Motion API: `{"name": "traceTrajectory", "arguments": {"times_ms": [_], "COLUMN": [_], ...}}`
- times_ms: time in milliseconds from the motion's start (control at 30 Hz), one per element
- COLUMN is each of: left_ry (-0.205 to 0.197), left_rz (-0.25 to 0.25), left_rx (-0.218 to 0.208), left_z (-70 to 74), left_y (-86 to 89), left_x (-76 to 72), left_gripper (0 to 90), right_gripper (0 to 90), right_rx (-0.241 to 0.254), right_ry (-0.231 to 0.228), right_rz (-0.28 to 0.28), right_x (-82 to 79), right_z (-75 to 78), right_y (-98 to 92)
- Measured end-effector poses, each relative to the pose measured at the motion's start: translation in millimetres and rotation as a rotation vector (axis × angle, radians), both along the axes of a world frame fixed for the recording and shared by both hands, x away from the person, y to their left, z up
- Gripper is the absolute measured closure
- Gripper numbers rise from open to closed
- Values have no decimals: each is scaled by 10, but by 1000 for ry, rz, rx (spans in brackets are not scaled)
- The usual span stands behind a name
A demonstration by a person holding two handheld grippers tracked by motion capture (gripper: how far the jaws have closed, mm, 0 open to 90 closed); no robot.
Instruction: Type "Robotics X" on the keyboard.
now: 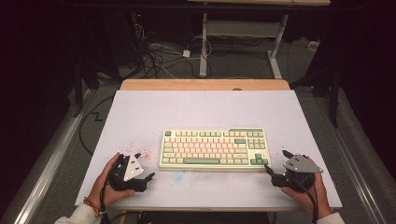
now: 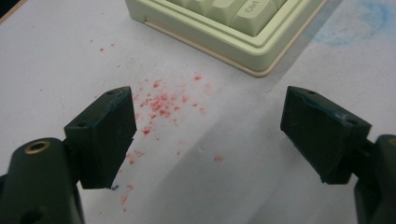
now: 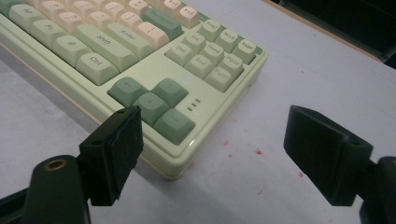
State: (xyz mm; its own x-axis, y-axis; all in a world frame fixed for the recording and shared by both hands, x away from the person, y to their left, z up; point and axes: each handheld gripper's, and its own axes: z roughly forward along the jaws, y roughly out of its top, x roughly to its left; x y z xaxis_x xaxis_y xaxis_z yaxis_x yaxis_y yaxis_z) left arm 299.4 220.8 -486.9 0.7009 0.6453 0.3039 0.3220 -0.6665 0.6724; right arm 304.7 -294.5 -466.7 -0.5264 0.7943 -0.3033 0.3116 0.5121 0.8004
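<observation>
Your keyboard (image 1: 214, 149) lies flat near the middle of the table (image 1: 140, 107), a little toward the near edge, its long side parallel to that edge. Nothing has hold of it yet, so the work looks to be at its very start: whatever you mean to do with the keyboard, the grasp itself is still ahead of you.

Your left gripper (image 1: 141, 171) sits by the near-left corner of the keyboard, just apart from it, with its jaws spread wide and nothing between them. In the left gripper view the keyboard's corner lies ahead of the jaws, above a scatter of red specks (image 2: 159, 105) on the surface. Your right gripper (image 1: 276, 164) stands at the near-right corner, jaws likewise wide apart and empty. In the right gripper view one jaw reaches close to the arrow keys (image 3: 152, 106) at that corner, while the other stands out over bare surface; whether the first touches the case, you cannot tell from here.

Little stands in your way. The surface around the keyboard is bare apart from the red specks and a faint blue smudge (image 1: 177, 175) near the near edge. A wooden strip (image 1: 205, 84) runs along the far edge, well apart from the work. Beyond it, cables (image 1: 159, 56) lie on the floor.
</observation>
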Motion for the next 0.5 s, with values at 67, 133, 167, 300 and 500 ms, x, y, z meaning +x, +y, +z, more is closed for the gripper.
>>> {"name": "traceTrajectory", "arguments": {"times_ms": [67, 133, 167, 300, 500], "left_ry": [0, 2, 4, 13, 19], "left_rz": [2, 1, 1, -4, 8], "left_rx": [-10, -15, -10, -9, -10], "left_z": [4, 4, 3, -12, -16], "left_y": [7, 5, 2, -10, 7], "left_x": [12, 29, 36, 63, 82], "left_gripper": [170, 170, 170, 170, 170], "right_gripper": [200, 200, 200, 200, 198], "right_rx": [-2, -4, -5, -9, 0], "right_ry": [0, 2, 5, 10, -1], "right_rz": [0, -2, -4, -4, -2], "right_x": [8, 14, 16, 27, 56], "right_z": [-3, -7, -10, -22, -2], "right_y": [4, 4, 4, 6, 8]}}
